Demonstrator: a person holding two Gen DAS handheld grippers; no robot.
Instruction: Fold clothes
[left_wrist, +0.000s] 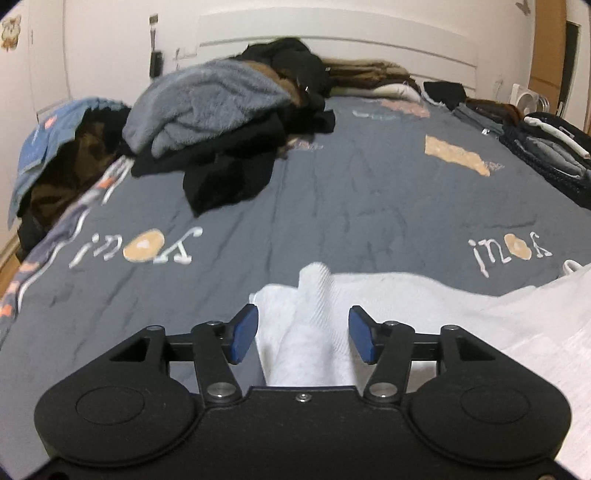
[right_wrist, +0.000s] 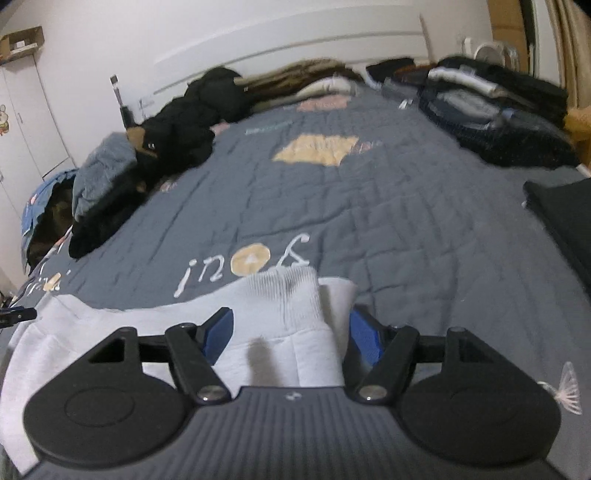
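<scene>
upside-down "oui" lettering, stitched on grey quilt (left_wrist: 332, 177)

Sweatshirt (left_wrist: 424, 306) spread on near edge of bed (left_wrist: 332, 192). Heap of clothes (left_wrist: 221, 122) piled at bed's far left; folded stacks (right_wrist: 498, 110) ranged along its right side.

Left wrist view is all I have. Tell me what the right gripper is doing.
Observer: The right gripper is open. Its jaws stand either side of the white garment's ribbed cuff without pressing it.
Operator: Report what lies to its right.
Observer: A dark folded piece lies at the right edge of the bed, apart from the cuff.
</scene>
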